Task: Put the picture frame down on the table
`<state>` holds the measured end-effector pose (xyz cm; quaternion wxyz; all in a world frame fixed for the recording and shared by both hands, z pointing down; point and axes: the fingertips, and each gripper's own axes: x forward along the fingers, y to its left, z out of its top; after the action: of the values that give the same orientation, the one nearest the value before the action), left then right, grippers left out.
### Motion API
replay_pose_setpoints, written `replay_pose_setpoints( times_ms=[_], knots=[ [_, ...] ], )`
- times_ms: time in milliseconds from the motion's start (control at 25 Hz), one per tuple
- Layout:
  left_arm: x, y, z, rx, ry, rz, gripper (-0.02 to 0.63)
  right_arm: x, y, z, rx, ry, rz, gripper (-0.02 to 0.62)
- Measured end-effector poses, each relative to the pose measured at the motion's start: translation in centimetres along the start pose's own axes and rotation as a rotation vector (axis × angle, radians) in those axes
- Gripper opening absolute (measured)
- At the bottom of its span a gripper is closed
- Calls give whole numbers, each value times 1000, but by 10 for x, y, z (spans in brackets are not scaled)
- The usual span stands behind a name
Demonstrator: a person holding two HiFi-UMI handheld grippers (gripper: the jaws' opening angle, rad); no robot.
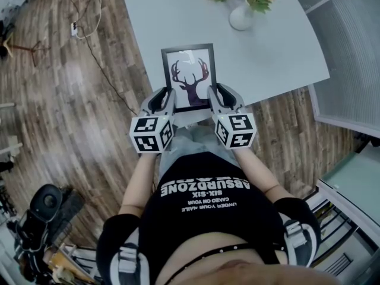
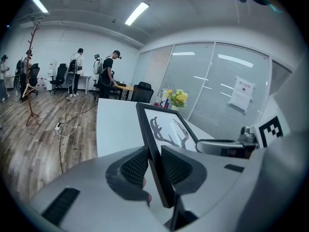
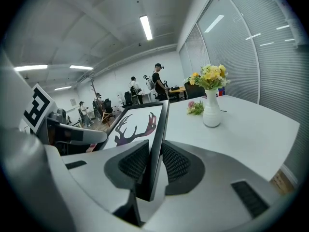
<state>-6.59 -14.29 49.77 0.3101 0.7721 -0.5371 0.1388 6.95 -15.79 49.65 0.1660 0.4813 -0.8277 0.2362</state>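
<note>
A black picture frame with a dark antler print is held over the near edge of the white table. My left gripper is shut on the frame's left edge. On the opposite edge my right gripper is clamped the same way. In both gripper views the ribbed pads press the thin frame from either side, and the print faces up between them. The frame looks roughly level, and whether it touches the tabletop I cannot tell.
A white vase of yellow and pink flowers stands farther back on the table, shown also as the vase. Wood floor with a cable lies to the left. Glass partitions run along the right. People stand far across the office.
</note>
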Motion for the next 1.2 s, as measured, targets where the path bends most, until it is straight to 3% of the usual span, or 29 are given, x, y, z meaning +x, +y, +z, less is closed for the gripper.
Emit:
replay_pose_setpoints(
  times_ms=[1200],
  knots=[
    [36,23,-51,-89,139,51,94,36,-14,-50,0,133,17,101]
  ],
)
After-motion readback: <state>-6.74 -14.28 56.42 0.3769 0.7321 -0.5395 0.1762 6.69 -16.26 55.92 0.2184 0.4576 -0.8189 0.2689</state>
